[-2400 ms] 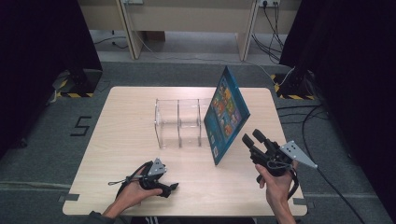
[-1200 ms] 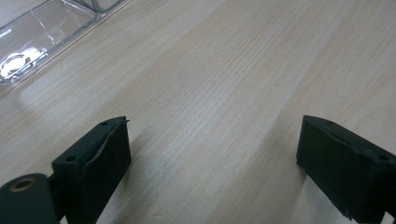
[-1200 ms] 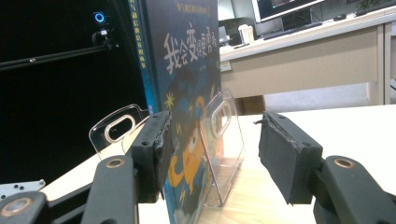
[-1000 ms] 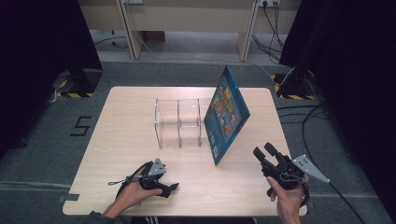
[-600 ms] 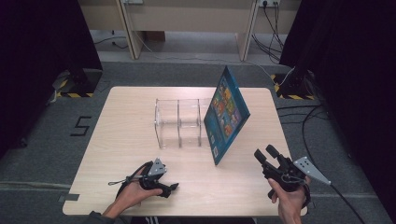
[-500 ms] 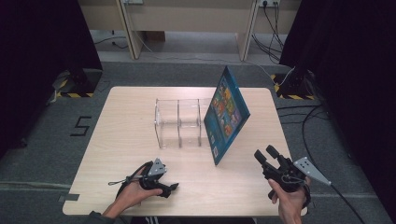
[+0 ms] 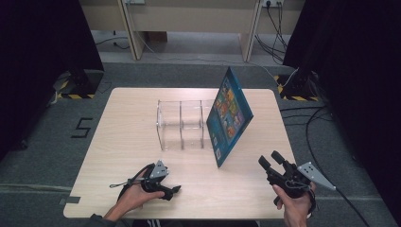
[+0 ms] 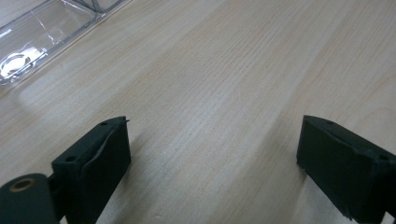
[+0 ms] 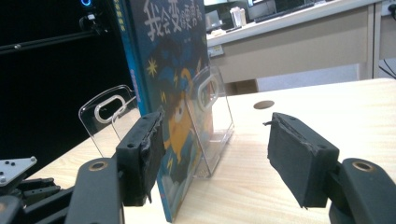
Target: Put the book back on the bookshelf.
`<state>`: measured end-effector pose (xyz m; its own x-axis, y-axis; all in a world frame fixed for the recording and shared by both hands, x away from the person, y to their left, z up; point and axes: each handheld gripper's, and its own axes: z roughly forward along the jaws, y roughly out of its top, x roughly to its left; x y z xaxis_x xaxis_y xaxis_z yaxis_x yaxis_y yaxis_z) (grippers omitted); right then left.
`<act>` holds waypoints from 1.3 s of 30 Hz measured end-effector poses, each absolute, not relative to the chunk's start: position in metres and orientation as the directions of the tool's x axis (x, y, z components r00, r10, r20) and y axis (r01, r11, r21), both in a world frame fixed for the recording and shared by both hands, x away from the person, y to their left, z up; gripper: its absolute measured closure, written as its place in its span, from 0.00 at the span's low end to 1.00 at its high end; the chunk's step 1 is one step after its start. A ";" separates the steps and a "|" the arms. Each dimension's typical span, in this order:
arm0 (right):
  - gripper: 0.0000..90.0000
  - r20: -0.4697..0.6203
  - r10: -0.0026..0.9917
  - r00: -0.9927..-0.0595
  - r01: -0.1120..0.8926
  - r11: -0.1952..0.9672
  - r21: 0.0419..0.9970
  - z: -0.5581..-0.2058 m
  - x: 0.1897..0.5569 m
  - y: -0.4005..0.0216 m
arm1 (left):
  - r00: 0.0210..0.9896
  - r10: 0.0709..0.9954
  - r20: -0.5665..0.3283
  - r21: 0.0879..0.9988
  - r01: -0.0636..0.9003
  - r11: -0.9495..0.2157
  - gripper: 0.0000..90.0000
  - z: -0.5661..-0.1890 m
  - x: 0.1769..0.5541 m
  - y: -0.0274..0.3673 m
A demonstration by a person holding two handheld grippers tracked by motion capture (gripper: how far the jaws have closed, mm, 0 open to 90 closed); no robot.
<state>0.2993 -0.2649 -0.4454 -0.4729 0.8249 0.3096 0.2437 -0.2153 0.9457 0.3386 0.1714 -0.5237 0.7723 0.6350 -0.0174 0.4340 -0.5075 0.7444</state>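
Note:
A blue picture book (image 7: 229, 113) stands tilted on its lower edge and leans against the right end of a clear acrylic rack (image 7: 182, 125) in the middle of the table. My right gripper (image 7: 270, 159) is held above the near right part of the table and points at the book from a short distance away. Its jaws have just been opening, and nothing is between them. Beyond those jaws (image 9: 215, 135) rise the book's cover (image 9: 173, 70) and the rack's dividers (image 9: 219, 121). My left gripper (image 7: 171, 192) rests on the table near the front edge, open (image 8: 212, 154) over bare wood.
The light wooden table (image 7: 132, 118) has a small round hole (image 9: 264, 104) near its far side. Black curtains hang left and right. Cables run across the grey floor to the right of the table. A long desk stands at the back.
My right gripper has drawn back from the book toward the near right edge of the table, and its jaws stand wider. The left gripper, book and rack have not moved.

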 end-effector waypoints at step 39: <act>0.28 0.297 0.834 -0.464 0.414 -0.093 0.906 -0.475 0.281 -0.269 | 0.774 0.633 -0.017 0.744 0.433 -0.509 0.09 -0.524 0.338 0.171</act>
